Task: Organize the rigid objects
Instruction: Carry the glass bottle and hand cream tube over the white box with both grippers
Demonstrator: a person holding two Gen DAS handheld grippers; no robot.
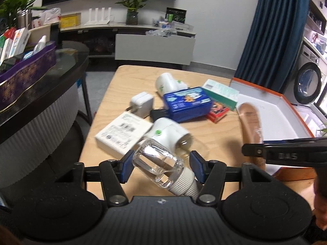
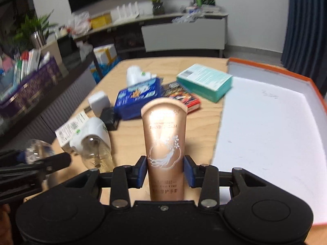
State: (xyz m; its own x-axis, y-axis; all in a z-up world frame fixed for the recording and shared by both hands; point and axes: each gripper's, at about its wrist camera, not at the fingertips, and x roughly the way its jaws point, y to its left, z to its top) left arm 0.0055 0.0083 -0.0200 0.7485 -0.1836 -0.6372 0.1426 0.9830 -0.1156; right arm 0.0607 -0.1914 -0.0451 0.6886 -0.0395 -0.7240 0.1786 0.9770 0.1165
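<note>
A pale plywood surface (image 2: 163,69) spreads ahead of both tongs, its far half littered with items waiting to be sorted. To the right of the right tongs lies the largest of them, an open orange-rimmed box (image 2: 271,122), white and bare inside, apparently the intended destination. Beyond the tongs sit a teal-and-white carton (image 2: 204,81), a glossy blue tin (image 2: 137,100) with rounded corners, a small red printed pack (image 2: 190,102), a white plug adapter (image 1: 141,104) and a flat white carton (image 1: 122,134), all hard-edged and matte except the tin.

The right tongs (image 2: 165,171) are closed on a bronze hand-cream tube (image 2: 164,143), its blue pads pressing the smooth metallic barrel near the lower end, so the crimped flat tip points away from the camera; held lengthwise like this, it looks ready to be carried sideways over the box.

The left tongs (image 1: 161,166) grip a small clear bottle (image 1: 159,163) with a ribbed white cap, tilted across the pads, the cap wedged toward the right pad. Just ahead of it lies a white plastic plug-in unit (image 1: 167,132), cylindrical with a green dot, likely the bottle's mate. The bottle is transparent and holds clear liquid.
</note>
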